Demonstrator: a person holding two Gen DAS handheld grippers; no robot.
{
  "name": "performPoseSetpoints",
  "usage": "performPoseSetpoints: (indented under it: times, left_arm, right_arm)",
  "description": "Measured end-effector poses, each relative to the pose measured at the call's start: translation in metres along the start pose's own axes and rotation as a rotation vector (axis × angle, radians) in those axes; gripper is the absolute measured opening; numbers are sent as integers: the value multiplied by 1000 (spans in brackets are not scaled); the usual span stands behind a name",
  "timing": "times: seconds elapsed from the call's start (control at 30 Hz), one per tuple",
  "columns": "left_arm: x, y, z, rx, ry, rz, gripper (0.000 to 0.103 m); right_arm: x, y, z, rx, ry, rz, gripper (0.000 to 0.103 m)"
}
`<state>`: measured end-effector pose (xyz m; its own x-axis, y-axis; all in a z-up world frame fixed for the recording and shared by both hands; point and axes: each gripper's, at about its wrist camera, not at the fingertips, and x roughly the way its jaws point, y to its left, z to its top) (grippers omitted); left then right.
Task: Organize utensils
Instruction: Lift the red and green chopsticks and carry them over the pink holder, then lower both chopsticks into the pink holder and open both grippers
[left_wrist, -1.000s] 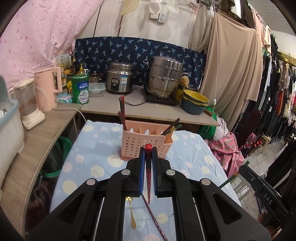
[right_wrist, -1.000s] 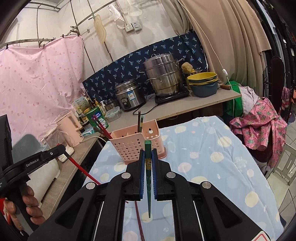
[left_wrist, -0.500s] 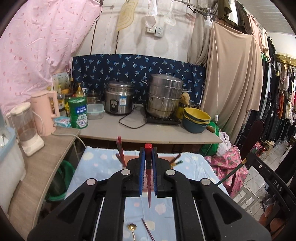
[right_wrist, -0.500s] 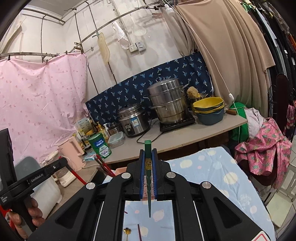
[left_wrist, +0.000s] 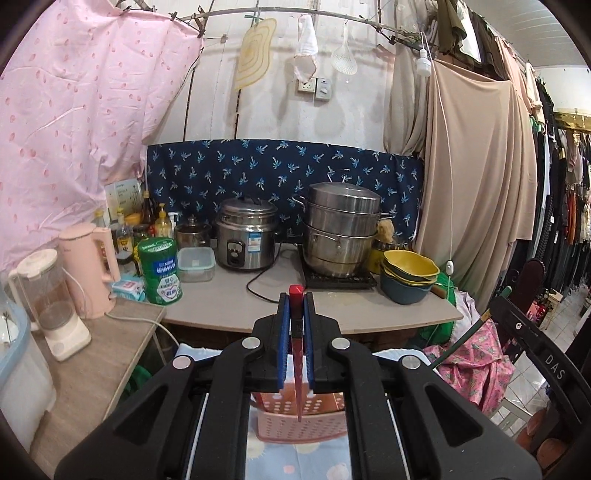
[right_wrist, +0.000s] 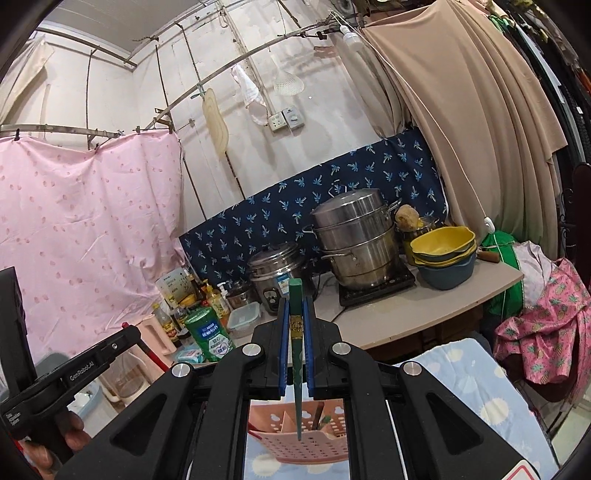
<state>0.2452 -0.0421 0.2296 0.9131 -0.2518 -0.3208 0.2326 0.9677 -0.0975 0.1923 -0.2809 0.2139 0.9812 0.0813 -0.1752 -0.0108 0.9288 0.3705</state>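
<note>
Now each hand-held gripper grasps one chopstick: left (left_wrist: 296, 325) red (left_wrist: 296, 354), right (right_wrist: 296, 332) green (right_wrist: 296, 354).

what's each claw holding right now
Left claw: closed on a red chopstick.
Right claw: closed on a green chopstick.

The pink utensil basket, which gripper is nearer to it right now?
About equal: left gripper and right gripper each hang just above the pink utensil basket.
</note>
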Motion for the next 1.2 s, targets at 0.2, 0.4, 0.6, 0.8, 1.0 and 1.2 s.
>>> performPoseSetpoints:
  times: [0.2,0.4,0.6,0.8,1.0,1.2]
  left_arm:
    - [26,2,6,19,0,23,7]
    - [48,6,-1,16,31,28,7]
    - [66,10,-15,13,65,32,7]
    - [80,11,-26,12,97,31,7]
    - [90,12,-38,12,129,30,7]
    - [99,12,-47,16,164,23,8]
  right_arm:
    - [38,4,-5,-27,30,-15,7]
    - [66,2,-20,-47,79,-33,7]
    - [85,-4,-32,-43,115,-44,7]
    - [98,-5,-43,-53,141,-53,7]
    - [112,-5,-54,-64,172,-60,7]
    - [121,-5,-66,-74,199,-71,12]
